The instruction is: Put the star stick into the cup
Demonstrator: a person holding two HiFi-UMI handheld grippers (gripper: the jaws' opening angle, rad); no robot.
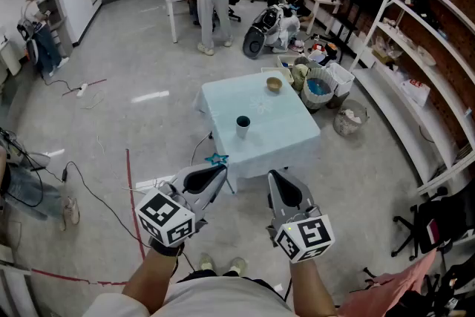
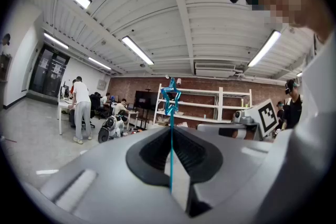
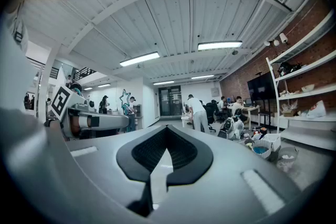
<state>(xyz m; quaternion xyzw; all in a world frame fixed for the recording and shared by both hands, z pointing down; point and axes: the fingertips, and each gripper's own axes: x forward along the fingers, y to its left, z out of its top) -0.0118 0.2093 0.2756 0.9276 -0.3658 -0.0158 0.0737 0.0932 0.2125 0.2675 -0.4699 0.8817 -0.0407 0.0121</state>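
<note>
Star stick (image 2: 170,100) in left gripper (image 1: 216,170), beside near corner of table (image 1: 276,139)

Bright ceiling tube light (image 2: 137,50), fisheye-warped edges

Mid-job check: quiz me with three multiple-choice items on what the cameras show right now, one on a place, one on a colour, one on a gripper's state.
1. The cup is:
A. on the table
B. in the left gripper
C. in the right gripper

2. The star stick is:
A. red
B. blue
C. yellow

3. The right gripper is:
A. wide open
B. shut on the cup
C. shut with nothing in it

Answers:
1 A: in the head view the cup stands upright on the table, ahead of both grippers.
2 B: the left gripper view shows a blue star on a blue stick, clamped in the left gripper's closed jaws.
3 C: in the right gripper view its jaws meet with nothing between them.
</note>
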